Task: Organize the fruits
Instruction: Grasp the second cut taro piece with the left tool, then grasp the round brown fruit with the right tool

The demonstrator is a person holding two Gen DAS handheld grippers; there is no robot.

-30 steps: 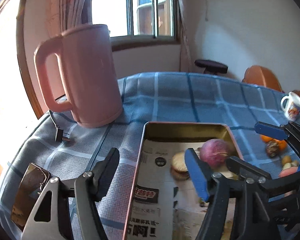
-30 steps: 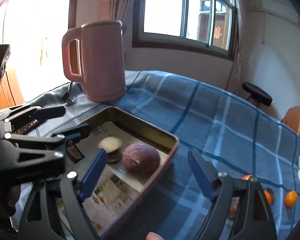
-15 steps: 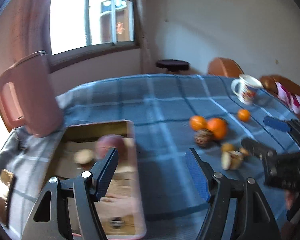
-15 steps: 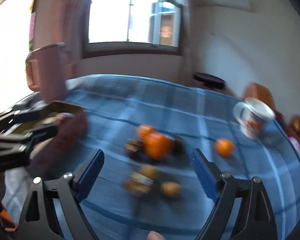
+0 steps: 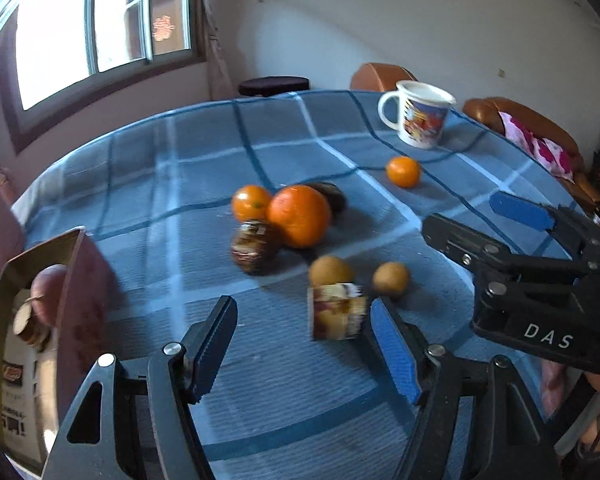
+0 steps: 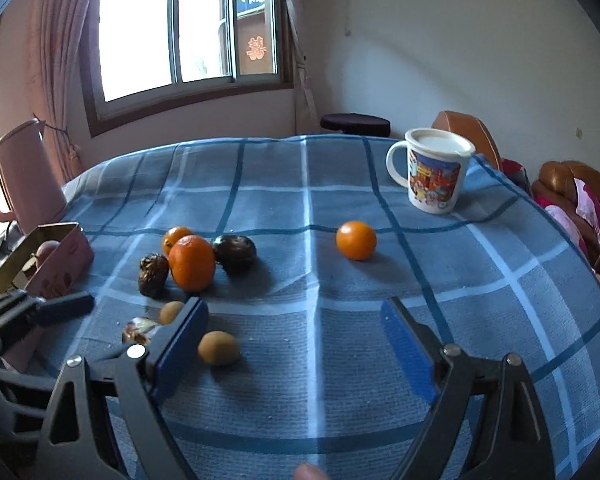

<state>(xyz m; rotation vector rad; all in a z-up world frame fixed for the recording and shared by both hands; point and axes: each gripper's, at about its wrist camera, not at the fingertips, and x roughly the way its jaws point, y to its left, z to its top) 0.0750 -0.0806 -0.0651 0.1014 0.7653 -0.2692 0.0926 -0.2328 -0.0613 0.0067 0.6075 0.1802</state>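
Observation:
Loose fruit lies on the blue checked cloth. A big orange point(image 5: 299, 216) touches a small orange point(image 5: 251, 202), a dark round fruit point(image 5: 332, 196) and a brown scaly fruit point(image 5: 254, 246). Nearer lie two small tan fruits point(image 5: 331, 270) point(image 5: 391, 278) and a wrapped piece point(image 5: 336, 310). A lone small orange point(image 6: 356, 240) sits further right. My left gripper point(image 5: 304, 344) is open just short of the wrapped piece. My right gripper point(image 6: 296, 344) is open over bare cloth, a tan fruit point(image 6: 219, 347) beside its left finger. The tin tray point(image 5: 82, 304) at the left holds a purple fruit point(image 5: 48, 288).
A printed white mug point(image 6: 434, 172) stands at the back right of the table. A pink kettle point(image 6: 20, 176) stands at the far left behind the tray. Brown chairs point(image 6: 572, 184) and a dark stool point(image 6: 356, 125) stand beyond the table's far edge.
Both grippers have swung from above the tray rightward to the loose fruit. The tray and kettle have slid to the left edge of both views. Both stayed open and empty.

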